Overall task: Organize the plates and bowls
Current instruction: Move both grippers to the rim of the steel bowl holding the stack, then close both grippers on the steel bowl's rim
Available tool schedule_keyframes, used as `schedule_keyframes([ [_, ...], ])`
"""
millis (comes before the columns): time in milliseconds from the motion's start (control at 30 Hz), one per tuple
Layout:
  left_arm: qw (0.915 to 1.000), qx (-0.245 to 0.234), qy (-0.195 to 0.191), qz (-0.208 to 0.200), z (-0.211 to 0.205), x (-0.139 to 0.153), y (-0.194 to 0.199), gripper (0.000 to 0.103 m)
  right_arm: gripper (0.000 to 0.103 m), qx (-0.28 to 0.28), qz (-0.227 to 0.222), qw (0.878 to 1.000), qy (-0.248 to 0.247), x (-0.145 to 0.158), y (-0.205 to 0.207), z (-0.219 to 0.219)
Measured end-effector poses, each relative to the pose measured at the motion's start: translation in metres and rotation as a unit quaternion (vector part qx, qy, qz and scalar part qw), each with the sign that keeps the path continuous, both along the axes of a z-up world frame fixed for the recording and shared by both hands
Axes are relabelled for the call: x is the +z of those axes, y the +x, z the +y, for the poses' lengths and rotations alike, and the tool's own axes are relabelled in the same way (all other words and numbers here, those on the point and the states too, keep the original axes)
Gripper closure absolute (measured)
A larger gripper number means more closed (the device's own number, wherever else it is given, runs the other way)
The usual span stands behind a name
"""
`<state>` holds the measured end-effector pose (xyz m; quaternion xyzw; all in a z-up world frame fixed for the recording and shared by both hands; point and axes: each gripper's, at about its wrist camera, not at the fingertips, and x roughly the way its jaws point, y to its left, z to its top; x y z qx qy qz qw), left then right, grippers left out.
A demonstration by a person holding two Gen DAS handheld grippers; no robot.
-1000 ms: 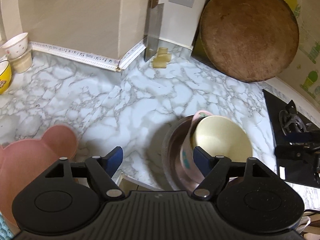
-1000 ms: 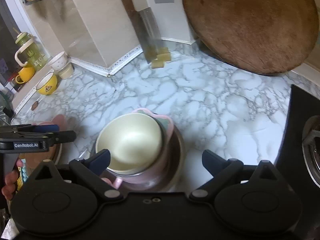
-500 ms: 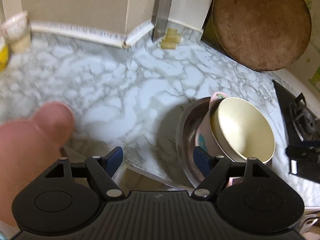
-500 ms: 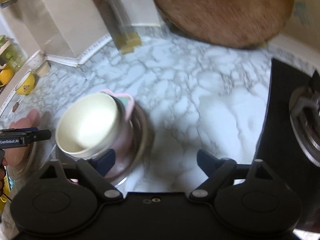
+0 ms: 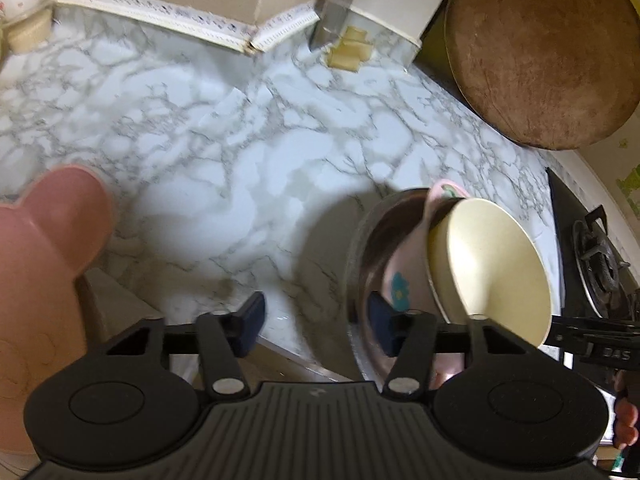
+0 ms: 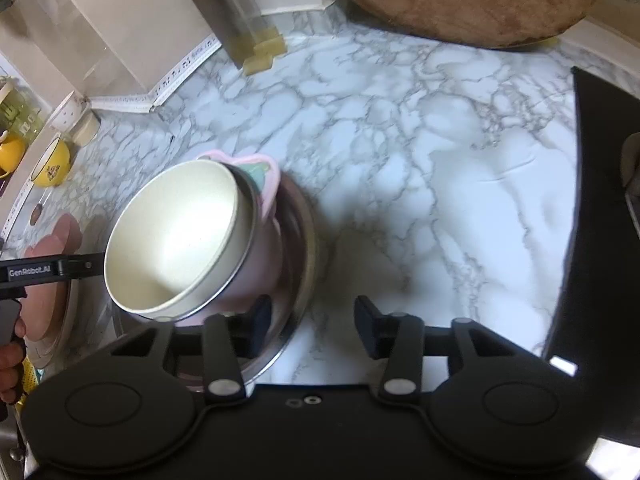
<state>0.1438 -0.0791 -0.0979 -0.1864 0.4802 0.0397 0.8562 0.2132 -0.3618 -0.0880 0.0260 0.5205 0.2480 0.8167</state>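
A cream bowl (image 5: 488, 256) (image 6: 176, 232) sits in a pink bowl (image 5: 404, 256) (image 6: 264, 264), and both rest in a steel bowl (image 5: 368, 240) (image 6: 304, 248) on the marble counter. My left gripper (image 5: 316, 326) straddles the steel bowl's left rim, one finger inside and one outside. Its jaws are closing, with a gap still showing at the outer pad. Over the opposite rim my right gripper (image 6: 314, 324) stands the same way, jaws closing and not pressing. A pink bear-shaped plate (image 5: 48, 260) (image 6: 52, 240) lies to the left.
A round wooden board (image 5: 540, 52) and a cleaver (image 5: 336, 0) lean at the back wall. The black stove (image 6: 600, 208) is on the right. A yellow bowl (image 6: 50, 164) and white cups (image 5: 24, 12) stand far left. The counter's front edge (image 5: 288, 350) runs just under the grippers.
Both grippers have come down onto the bowl stack from either side, and their jaws have narrowed around the steel bowl's rim. The bowls have stayed where they were.
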Motion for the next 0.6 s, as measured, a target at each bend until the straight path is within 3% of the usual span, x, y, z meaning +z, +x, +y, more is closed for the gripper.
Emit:
schedule_keyframes([
  [100, 1.0000, -0.002, -0.002, 0.006, -0.003, -0.003, 0.004, 0.057, 0.070, 0.001, 0.011, 1.000, 0.001, -0.004, 0.003, 0.004],
  [167, 0.9999, -0.005, -0.006, 0.010, -0.004, -0.005, 0.006, 0.071, 0.076, 0.004, 0.013, 1.000, -0.002, -0.006, 0.004, 0.006],
  [400, 0.9997, -0.011, -0.011, 0.016, -0.010, -0.007, 0.013, 0.084, 0.088, 0.015, 0.019, 1.000, -0.005, -0.006, 0.008, 0.014],
  [600, 0.9998, -0.012, -0.006, 0.016, -0.015, -0.006, 0.015, 0.091, 0.088, 0.025, 0.015, 1.000, -0.012, -0.005, 0.008, 0.016],
])
